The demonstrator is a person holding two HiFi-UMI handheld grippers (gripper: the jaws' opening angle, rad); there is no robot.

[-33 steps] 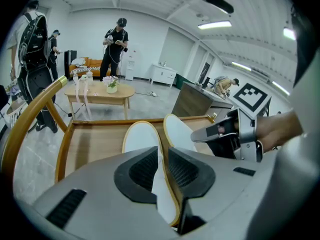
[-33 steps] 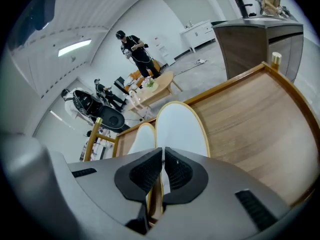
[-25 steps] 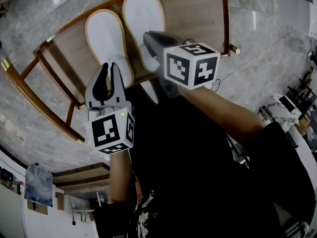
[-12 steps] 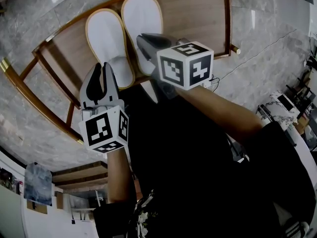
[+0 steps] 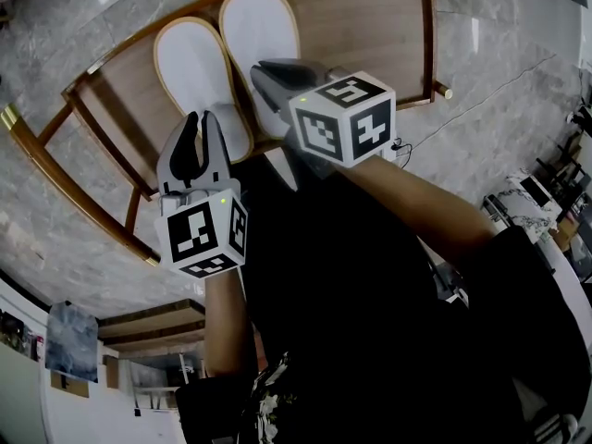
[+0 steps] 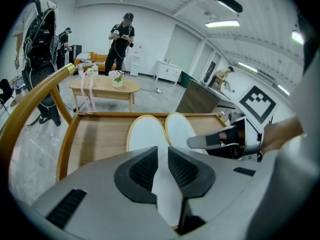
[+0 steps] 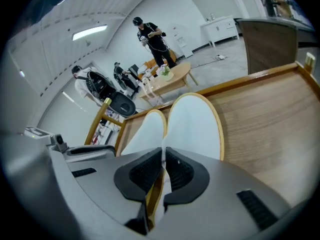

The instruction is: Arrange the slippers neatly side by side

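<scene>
On my bench (image 5: pixel 370 17): left gripper (image 6: pixel 162 151) pinching left slipper (image 5: pixel 190 58); right gripper (image 7: pixel 163 154) pinching right slipper (image 5: pixel 259 26), just beside it at 2 o'clock.

Right of the white tan-edged fabric slippers (image 5: pixel 254 30) you have bare brown wooden shelf (image 5: pixel 370 26) — its raised golden-wood rail (image 5: pixel 426 44) bounds it.

Grey left tool (image 5: pixel 202 124) and right tool (image 5: pixel 265 73) bear black-marked white cubes (image 5: pixel 343 118).

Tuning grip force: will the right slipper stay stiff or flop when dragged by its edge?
Probably floppy: the right slipper looks thin, its edge pinched flat in the right gripper. Likely light; should slide easily on the smooth wood top.
</scene>
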